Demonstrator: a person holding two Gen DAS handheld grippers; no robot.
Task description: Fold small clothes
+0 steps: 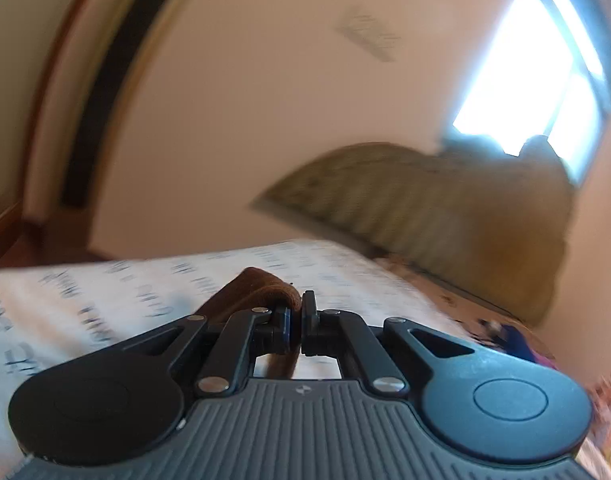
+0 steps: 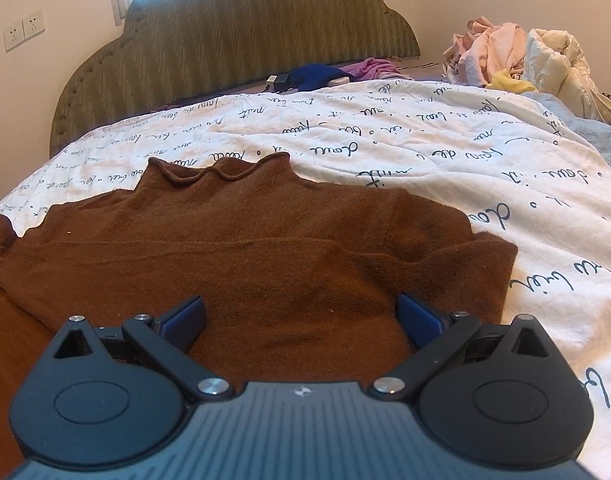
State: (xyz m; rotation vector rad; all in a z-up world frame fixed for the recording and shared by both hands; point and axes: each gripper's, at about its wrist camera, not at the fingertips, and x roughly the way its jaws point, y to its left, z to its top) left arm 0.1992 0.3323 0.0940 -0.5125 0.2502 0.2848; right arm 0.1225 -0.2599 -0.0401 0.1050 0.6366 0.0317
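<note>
A brown knit sweater (image 2: 245,240) lies spread on the white quilt (image 2: 425,140), its rolled collar pointing toward the headboard and a sleeve folded across its body. My right gripper (image 2: 301,312) hovers low over the sweater's near part, its jaws wide open with nothing pinched between them. In the blurred left wrist view, my left gripper (image 1: 296,304) is shut on a fold of the brown sweater (image 1: 257,284), which bulges up just past the left pad and hangs down beneath the jaws. The rest of the garment is hidden in that view.
The white quilt with black script covers the bed. An olive padded headboard (image 2: 225,40) stands at the far end. Blue and purple clothes (image 2: 317,74) lie by it, and a pile of pink and cream laundry (image 2: 505,52) sits at the far right. A bright window (image 1: 525,80) glares.
</note>
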